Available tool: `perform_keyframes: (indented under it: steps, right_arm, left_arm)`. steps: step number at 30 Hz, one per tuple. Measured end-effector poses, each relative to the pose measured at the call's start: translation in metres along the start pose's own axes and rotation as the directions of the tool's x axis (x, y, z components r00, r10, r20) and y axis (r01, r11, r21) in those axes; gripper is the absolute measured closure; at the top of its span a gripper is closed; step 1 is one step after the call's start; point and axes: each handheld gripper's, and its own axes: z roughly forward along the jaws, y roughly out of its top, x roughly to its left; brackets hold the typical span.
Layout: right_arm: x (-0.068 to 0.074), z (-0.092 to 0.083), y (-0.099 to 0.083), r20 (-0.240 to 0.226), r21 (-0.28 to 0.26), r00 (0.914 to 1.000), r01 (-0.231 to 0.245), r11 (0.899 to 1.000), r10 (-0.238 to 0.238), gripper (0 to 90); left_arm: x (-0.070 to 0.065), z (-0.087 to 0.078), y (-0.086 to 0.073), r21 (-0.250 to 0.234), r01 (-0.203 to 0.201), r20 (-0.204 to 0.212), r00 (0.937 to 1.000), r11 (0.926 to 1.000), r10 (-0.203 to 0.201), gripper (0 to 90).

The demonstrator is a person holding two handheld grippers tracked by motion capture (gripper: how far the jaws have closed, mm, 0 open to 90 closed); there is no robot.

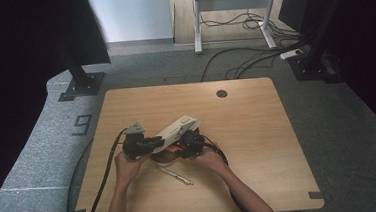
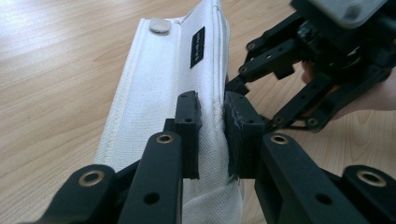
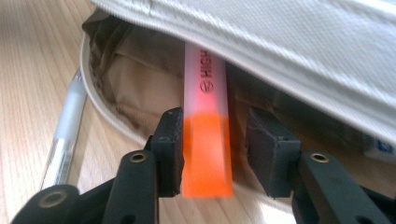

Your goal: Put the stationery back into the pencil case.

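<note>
While the white pencil case (image 1: 176, 130) is held up off the desk (image 1: 259, 146), these are the points that matter:

Left gripper (image 2: 212, 123): its fingers (image 2: 188, 126) are clamped on the upper fabric edge of the case, pinching the seam and holding the mouth open.

Right gripper (image 3: 215, 149): its fingers (image 3: 170, 144) stand a little apart on either side of the orange highlighter (image 3: 207, 154); a gap shows on the right of it, so it looks let go or nearly so.

Highlighter position: its front end is inside the mouth of the case, under the white flap, and its orange end sticks out between the right fingers, seemingly low over the desk.

Pen (image 1: 174, 173): it lies on the desk just beside the case, towards the person, not yet packed.

Step in hand: probably feeding the highlighter into the case, only partly done.

Risk, slipping out: with the right fingers slack, the highlighter could slide back out if the case mouth tilts downward.

Risk, snagging: pushing it further could catch it on the tan lining (image 3: 140, 79), which is creased, and bunch the fabric.

Risk, lost hold: the left grip is on a thin seam; a hard push from the right could pull the fabric free and close the mouth.

Risk, pen: a sweeping hand (image 1: 209, 157) could roll it away.
</note>
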Motion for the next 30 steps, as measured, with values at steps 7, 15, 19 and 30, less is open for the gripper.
perform_keyframes:
  steps: [7, 15, 19, 30]
  right_arm:
    - [-0.003, -0.014, -0.011, 0.041, 0.017, 0.9991, 0.004, 1.0, -0.005, 54.7]
    - [-0.016, -0.019, -0.019, 0.095, 0.019, 0.9949, -0.036, 0.999, 0.034, 61.5]
    - [-0.019, -0.015, -0.018, 0.1, 0.015, 0.994, -0.045, 0.999, 0.043, 67.0]
    - [-0.028, -0.004, -0.006, 0.115, -0.022, 0.9899, -0.081, 0.997, 0.083, 72.9]
  left_arm:
    - [0.0, 0.0, 0.0, 0.001, 0.001, 0.0, 1.0, 1.0, -0.001, 76.1]
    - [0.0, 0.001, 0.0, 0.002, 0.001, 0.002, 1.0, 1.0, -0.001, 76.0]
    - [0.0, 0.001, 0.0, 0.002, 0.001, 0.001, 1.0, 1.0, -0.001, 76.0]
    - [-0.001, 0.001, 0.0, 0.002, 0.0, 0.002, 1.0, 1.0, 0.0, 75.9]
